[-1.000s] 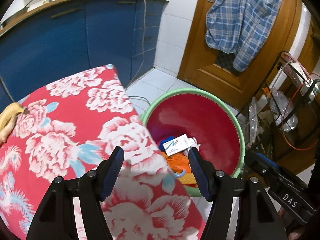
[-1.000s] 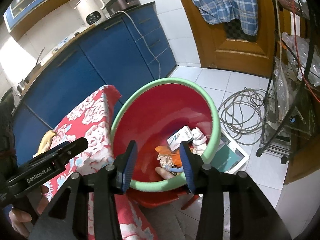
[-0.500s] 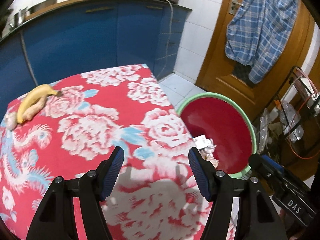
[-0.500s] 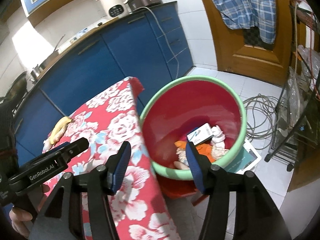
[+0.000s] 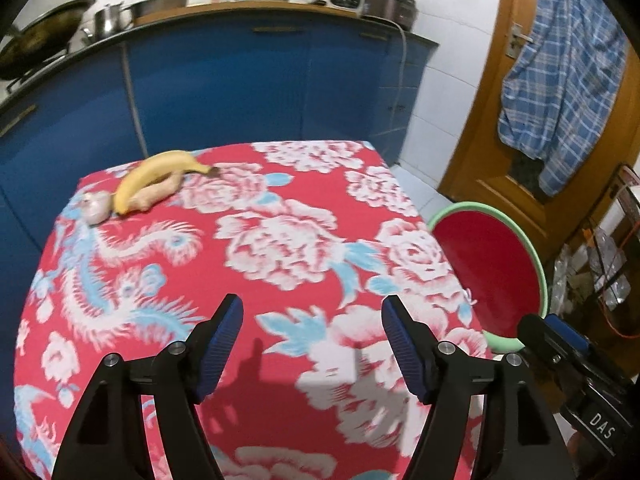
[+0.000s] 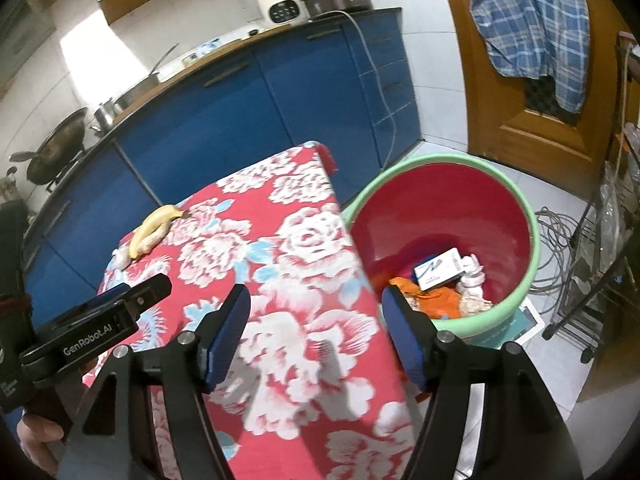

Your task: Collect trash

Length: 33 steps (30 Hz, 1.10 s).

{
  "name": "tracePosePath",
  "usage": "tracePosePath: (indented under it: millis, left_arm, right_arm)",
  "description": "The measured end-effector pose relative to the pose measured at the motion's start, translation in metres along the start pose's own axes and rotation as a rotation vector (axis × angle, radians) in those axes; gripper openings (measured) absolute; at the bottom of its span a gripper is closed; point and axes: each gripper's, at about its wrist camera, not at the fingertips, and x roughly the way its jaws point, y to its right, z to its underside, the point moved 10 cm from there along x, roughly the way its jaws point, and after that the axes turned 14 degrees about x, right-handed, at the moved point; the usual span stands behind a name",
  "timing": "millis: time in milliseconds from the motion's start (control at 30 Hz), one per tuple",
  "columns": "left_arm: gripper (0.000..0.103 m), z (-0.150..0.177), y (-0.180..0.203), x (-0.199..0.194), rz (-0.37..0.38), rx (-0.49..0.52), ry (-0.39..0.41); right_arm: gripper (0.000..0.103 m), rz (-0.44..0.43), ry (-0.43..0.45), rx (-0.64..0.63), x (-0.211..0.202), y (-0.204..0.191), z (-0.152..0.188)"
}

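— On the table (image 5: 280, 240), far left corner: banana (image 5: 160, 176) lying against a ginger root (image 5: 156, 198), garlic bulb (image 5: 96, 208) just left of them.

— And right of the table?

— Basin (image 6: 532, 240) on the floor, with a small box (image 6: 438, 268) atop crumpled scraps (image 6: 436, 300) inside. Cabinets (image 5: 240, 92) behind, door (image 6: 520, 128) beyond the basin.

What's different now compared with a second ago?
Both grippers have swung away from the bucket toward the table. The left gripper and right gripper are opening wider, nothing between their jaws. The banana now shows fully. The trash in the bucket, including the small box, stayed put.
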Motion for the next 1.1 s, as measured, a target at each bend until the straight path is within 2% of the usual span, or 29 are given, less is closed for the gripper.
tracePosePath:
  millis: [100, 500, 1100]
  left_arm:
    - [0.073, 0.006, -0.011, -0.007, -0.017, -0.016, 0.004]
    - [0.073, 0.022, -0.042, -0.030, -0.090, -0.054, 0.026]
    - [0.073, 0.027, -0.060, -0.051, -0.136, -0.085, 0.075]
  right_arm:
    - [0.073, -0.015, 0.005, -0.018, -0.002, -0.011, 0.006]
    - [0.074, -0.052, 0.020, -0.067, -0.012, -0.039, 0.022]
    - [0.075, -0.062, 0.048, -0.124, -0.024, -0.061, 0.032]
